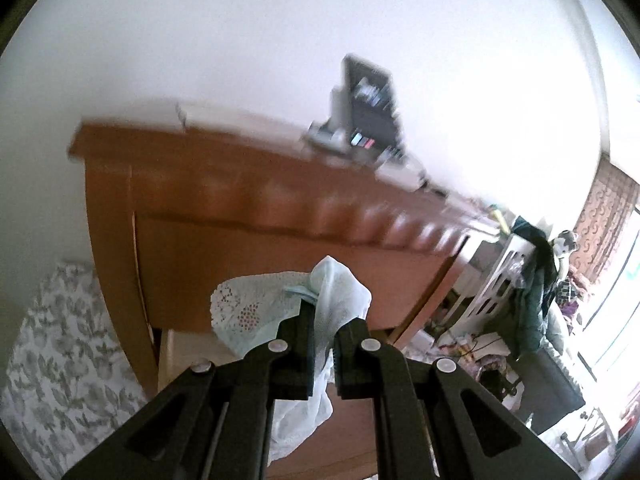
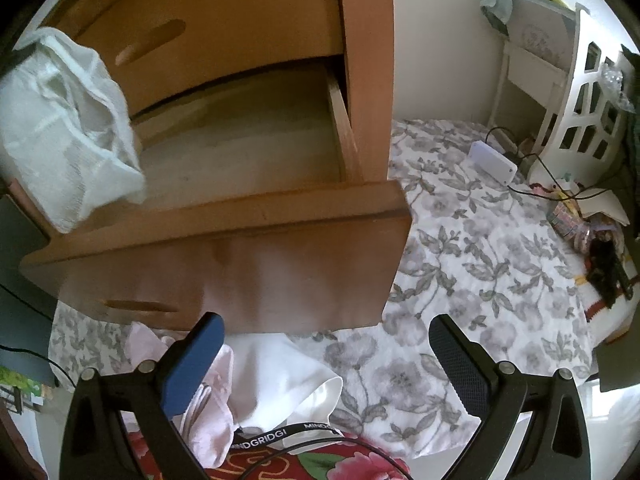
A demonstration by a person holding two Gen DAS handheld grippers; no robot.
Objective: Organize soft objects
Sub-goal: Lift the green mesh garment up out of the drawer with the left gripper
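White wall backs a brown wooden dresser (image 1: pixel 248 208). At 9 o'clock, the left gripper (image 1: pixel 322 322), jaws clamped on a pale mint lace cloth (image 1: pixel 336 292); at 3 o'clock, the right gripper (image 2: pixel 326 344), jaws wide apart, empty, above the open drawer (image 2: pixel 224 216).

White walls (image 1: pixel 280 40) all around, and a wooden dresser (image 1: pixel 248 216) against them, its bottom drawer (image 2: pixel 240 216) pulled open. Floral bedspread (image 2: pixel 472 264) underneath, a white lattice headboard (image 2: pixel 584 92) beyond, patterned curtains (image 1: pixel 604 216) beside bright window light.
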